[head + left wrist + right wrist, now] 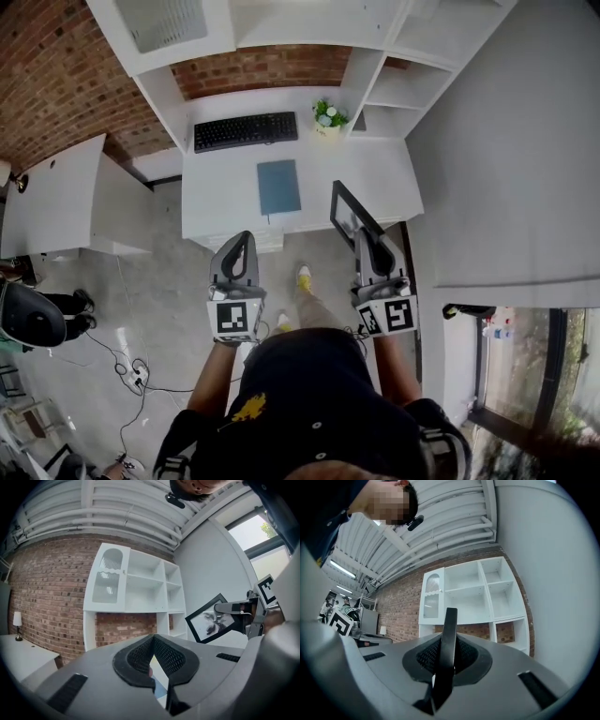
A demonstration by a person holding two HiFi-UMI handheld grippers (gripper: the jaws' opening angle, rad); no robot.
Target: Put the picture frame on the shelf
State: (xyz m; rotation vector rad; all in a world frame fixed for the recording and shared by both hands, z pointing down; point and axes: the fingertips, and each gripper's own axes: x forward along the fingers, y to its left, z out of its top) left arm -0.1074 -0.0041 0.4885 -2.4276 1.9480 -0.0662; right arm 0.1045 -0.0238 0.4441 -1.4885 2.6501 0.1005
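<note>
My right gripper [364, 234] is shut on a black picture frame [352, 214], held edge-up over the near right corner of the white desk [216, 202]. In the right gripper view the frame [449, 639] stands as a dark bar between the pads [461, 656]. It shows as a tilted print [212, 619] in the left gripper view. My left gripper [242, 240] is shut with nothing in it, its tips [153, 641] touching. The white shelf unit [398, 89] rises at the desk's back and right, with open cubbies [487, 592] ahead of both grippers.
On the desk lie a black keyboard [246, 130], a small potted plant [328, 114] and a blue notebook [278, 186]. A second white table [56, 197] stands to the left. Cables [136, 375] trail on the floor. A white wall [506, 141] closes the right side.
</note>
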